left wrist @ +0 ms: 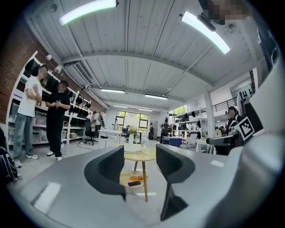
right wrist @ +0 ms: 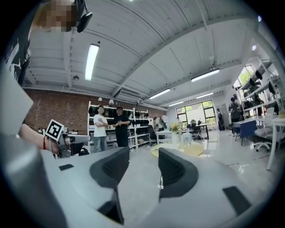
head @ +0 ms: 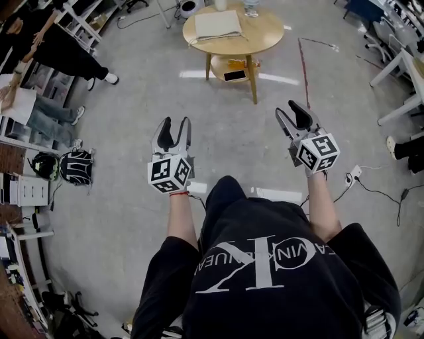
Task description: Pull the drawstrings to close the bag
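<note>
- The main risk, as I judge it: the bag lies flat and folded on the round worktop at the top centre of the head view. I cannot make out its drawstrings from here. Closing on the cloth instead of a string would only drag the whole bag across the top.
- A second risk: a glass stands near the bag at the upper edge of the frame (a careless reach could tip it). The worktop is small and stands on thin legs, so a hard pull might slide the bag off its rim.
- My left gripper, left of centre in the frame, has its jaws spread with nothing between them. In the left gripper view the worktop shows far off through the gap.
- My right gripper, right of centre, likewise has its jaws apart and holds nothing.
- The bag is well apart from both grippers, higher in the frame and between the two. Neither touches it, and bare floor lies in between.
</note>
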The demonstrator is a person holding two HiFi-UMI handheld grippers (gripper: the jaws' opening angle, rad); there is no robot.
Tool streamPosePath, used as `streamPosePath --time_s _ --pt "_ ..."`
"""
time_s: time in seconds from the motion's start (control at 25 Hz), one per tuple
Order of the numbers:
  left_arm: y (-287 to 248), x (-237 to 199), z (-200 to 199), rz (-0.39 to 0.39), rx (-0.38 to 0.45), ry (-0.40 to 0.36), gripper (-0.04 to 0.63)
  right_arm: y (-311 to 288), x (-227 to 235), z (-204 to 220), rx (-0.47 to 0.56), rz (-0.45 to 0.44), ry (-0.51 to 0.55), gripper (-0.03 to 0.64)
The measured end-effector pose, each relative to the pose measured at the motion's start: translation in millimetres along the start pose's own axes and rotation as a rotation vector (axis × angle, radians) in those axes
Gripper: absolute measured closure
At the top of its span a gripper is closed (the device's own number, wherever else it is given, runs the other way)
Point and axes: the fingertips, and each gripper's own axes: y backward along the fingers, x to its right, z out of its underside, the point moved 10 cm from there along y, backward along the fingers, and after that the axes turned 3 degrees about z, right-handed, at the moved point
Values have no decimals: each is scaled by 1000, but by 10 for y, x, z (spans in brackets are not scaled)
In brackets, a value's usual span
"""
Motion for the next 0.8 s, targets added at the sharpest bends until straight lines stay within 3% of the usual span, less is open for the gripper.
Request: streamPosePath --time_s 0.2,0.4,0.8 --pt "-47 -171 19 -54 -23 -14 365 13 254 61 13 58 -53 437" --pt "-459 -449 0 -81 -8 -11 365 -331 515 112 6 80 -67 434" --pt "-1831 -1014 -58 -15 -36 -13 404 -1472 1010 44 -59 115 -67 430"
